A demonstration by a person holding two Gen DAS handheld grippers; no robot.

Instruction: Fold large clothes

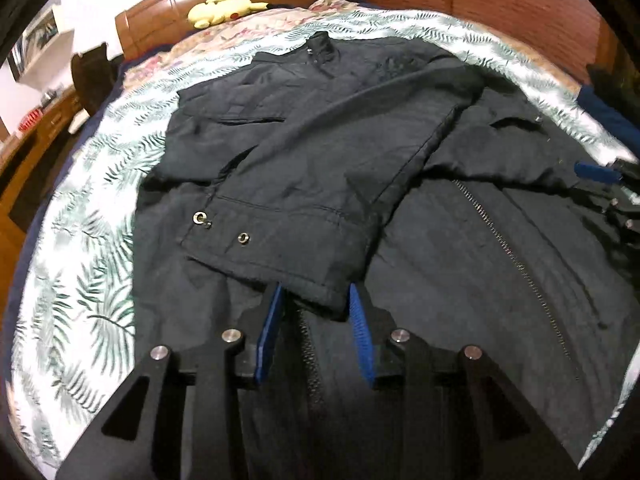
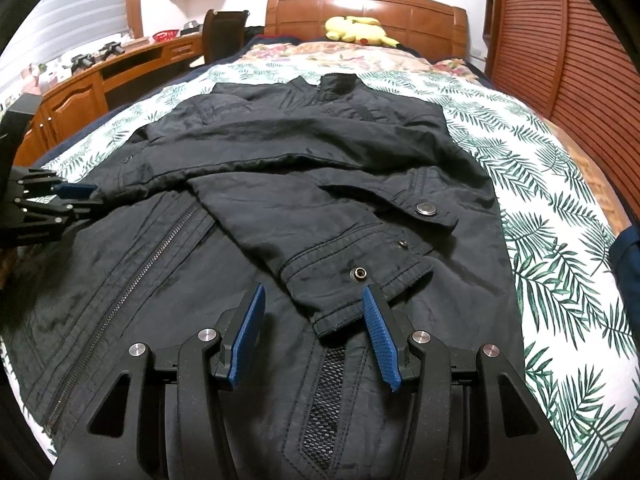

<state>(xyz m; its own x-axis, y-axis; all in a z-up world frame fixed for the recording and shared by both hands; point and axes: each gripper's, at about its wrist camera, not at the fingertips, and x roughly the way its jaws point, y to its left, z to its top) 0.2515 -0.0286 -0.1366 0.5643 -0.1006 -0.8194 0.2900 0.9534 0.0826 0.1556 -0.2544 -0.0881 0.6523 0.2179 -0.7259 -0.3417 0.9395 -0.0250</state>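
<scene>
- Left tongs (image 1: 316, 300) — blue pads spread apart, the cuff (image 1: 288, 248) of one sleeve lying between them with its end at the tips; the pads do not press on it.
- Right tongs (image 2: 314, 300) — spread wider, straddling the end of the other cuff (image 2: 360, 280), pads clear of the cloth on both sides.
- Jacket (image 2: 160, 280) — one, dark, spread flat in the middle of the bed, collar toward the headboard; both sleeves folded across the front and crossing over the chest, two cuffs lying near the hem end.
- Zipper (image 1: 508, 248) — one metal line running along the jacket front, exposed.
- Snaps — two on the cuff at the left tongs, three counted on the cuff at the right tongs.
- Bedspread (image 2: 560, 240) — leaf-printed, showing as a bare margin on both sides of the jacket, broadest on the side of the right tongs.
- Headboard (image 2: 400, 12) — wooden, well beyond the collar.
- Plush toy (image 2: 356, 28) — one, yellow, against the headboard.
</scene>
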